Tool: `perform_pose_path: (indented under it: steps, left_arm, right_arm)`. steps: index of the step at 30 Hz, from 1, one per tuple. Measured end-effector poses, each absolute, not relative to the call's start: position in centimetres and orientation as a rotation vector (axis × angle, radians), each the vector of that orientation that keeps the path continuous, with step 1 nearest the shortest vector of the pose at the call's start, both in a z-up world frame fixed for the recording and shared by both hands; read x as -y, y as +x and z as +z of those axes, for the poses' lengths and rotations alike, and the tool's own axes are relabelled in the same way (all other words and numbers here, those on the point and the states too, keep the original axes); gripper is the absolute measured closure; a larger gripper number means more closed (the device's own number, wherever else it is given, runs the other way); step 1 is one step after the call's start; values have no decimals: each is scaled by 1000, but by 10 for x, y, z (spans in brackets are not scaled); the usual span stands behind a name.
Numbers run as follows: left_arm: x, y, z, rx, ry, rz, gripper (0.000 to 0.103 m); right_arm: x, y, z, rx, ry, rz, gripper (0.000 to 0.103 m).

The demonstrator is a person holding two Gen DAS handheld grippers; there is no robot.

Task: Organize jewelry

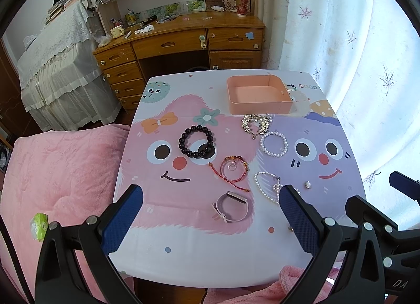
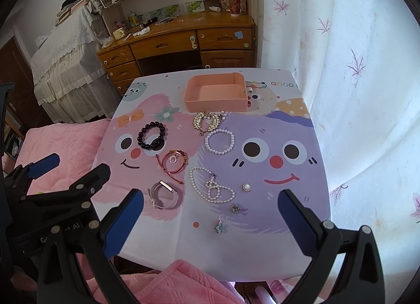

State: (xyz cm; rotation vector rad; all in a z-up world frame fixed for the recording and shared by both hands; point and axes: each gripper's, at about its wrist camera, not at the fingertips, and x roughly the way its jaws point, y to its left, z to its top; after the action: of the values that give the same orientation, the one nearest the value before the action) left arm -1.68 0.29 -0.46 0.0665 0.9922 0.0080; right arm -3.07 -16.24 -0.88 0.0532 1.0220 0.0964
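Note:
Jewelry lies spread on a cartoon-print table [image 1: 183,256]. An empty pink tray [image 1: 258,95] [image 2: 215,93] stands at the far side. In front of it lie a gold leaf brooch [image 1: 256,122], a black bead bracelet [image 1: 197,141] [image 2: 152,136], a pearl bracelet [image 1: 273,144] [image 2: 220,141], a red cord bracelet [image 1: 232,170] [image 2: 173,163], a pearl necklace [image 2: 212,185], a pink watch band [image 1: 232,206] [image 2: 166,195], a round stud [image 2: 246,187] and two small flower pieces [image 2: 221,225]. My left gripper [image 1: 211,196] and right gripper [image 2: 211,201] are open, empty, above the near edge.
A pink blanket [image 1: 57,180] covers the bed left of the table. A wooden desk [image 1: 183,41] with shelves stands behind the table. A white curtain [image 1: 354,67] hangs along the right side.

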Motion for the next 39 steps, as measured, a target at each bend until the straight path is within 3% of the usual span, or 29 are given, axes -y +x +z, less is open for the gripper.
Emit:
perform_pose_path:
  steps: [25,33,39]
  left_arm:
    - [-13,-24,4,-941,17,28,0]
    - [-27,-24,-50,-1046,-53,-57,0]
    - [-31,-20,-99,-1083,-36,-166,0]
  right_arm:
    - [156,-53,-3,-973,78,151,1]
    - [151,-56,-39,-965,48,108,1]
    - [135,-60,-89,-1012,-70,74,8]
